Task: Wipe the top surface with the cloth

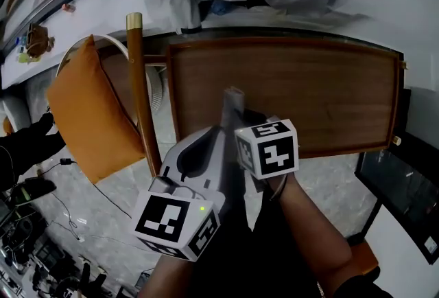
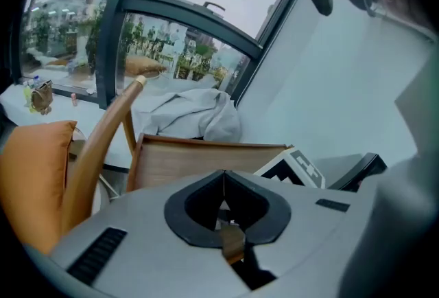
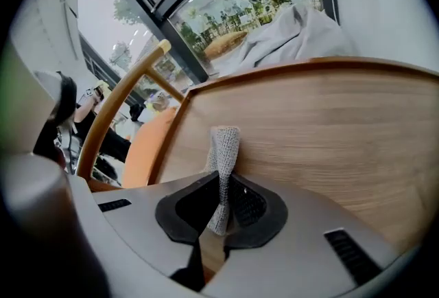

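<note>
- right tongs (image 3: 221, 187) clamped on the grey cloth (image 3: 224, 149); a strip pokes out past the tips, over the wooden worktop (image 3: 329, 125)
- left tongs (image 2: 223, 180) closed, nothing between them, held near the worktop's near edge

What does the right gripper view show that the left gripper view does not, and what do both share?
Only the right gripper view shows the grey woven cloth, pinched between the jaws of the right gripper. Only the left gripper view shows the left gripper, its jaws closed on nothing, and a black-and-white marker cube. Both show the brown wooden tabletop, the orange cushion, the curved wooden chair back and the crumpled grey fabric.
</note>
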`<act>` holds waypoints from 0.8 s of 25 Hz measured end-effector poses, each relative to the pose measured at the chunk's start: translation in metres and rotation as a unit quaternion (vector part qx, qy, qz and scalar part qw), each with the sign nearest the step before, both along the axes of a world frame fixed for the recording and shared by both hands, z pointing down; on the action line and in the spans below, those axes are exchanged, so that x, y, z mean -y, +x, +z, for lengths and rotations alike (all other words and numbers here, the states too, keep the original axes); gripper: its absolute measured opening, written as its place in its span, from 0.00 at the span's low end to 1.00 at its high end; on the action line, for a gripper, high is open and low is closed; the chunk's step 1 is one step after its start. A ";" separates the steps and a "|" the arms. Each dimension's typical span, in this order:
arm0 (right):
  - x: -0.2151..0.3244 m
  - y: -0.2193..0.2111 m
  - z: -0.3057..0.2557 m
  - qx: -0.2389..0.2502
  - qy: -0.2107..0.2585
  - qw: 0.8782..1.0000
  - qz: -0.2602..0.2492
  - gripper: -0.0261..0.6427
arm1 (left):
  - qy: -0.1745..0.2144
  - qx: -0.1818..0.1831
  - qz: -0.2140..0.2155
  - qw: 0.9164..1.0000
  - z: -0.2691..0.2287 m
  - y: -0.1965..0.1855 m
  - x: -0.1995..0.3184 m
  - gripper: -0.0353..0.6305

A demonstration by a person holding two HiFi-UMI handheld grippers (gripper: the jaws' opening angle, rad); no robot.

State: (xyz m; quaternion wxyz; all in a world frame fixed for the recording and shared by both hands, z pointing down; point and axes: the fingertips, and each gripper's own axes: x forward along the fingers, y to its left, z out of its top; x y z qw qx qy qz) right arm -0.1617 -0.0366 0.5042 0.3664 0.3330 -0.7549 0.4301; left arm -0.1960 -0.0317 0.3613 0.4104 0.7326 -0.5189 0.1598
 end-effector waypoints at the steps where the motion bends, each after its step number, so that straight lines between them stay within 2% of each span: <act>1: 0.004 0.015 -0.001 -0.005 0.002 1.000 0.006 0.10 | -0.005 0.001 0.005 1.000 0.005 0.010 0.003 0.07; 6: 0.023 0.095 -0.003 -0.027 0.010 0.999 0.040 0.10 | -0.033 0.027 0.041 0.998 0.046 0.064 0.014 0.07; 11: 0.037 0.170 -0.008 -0.047 0.020 0.997 0.064 0.10 | -0.057 0.032 0.067 0.996 0.072 0.122 0.028 0.07; 20: 0.049 0.282 -0.012 -0.079 0.033 0.991 0.103 0.10 | -0.059 0.029 0.118 0.991 0.089 0.230 0.050 0.07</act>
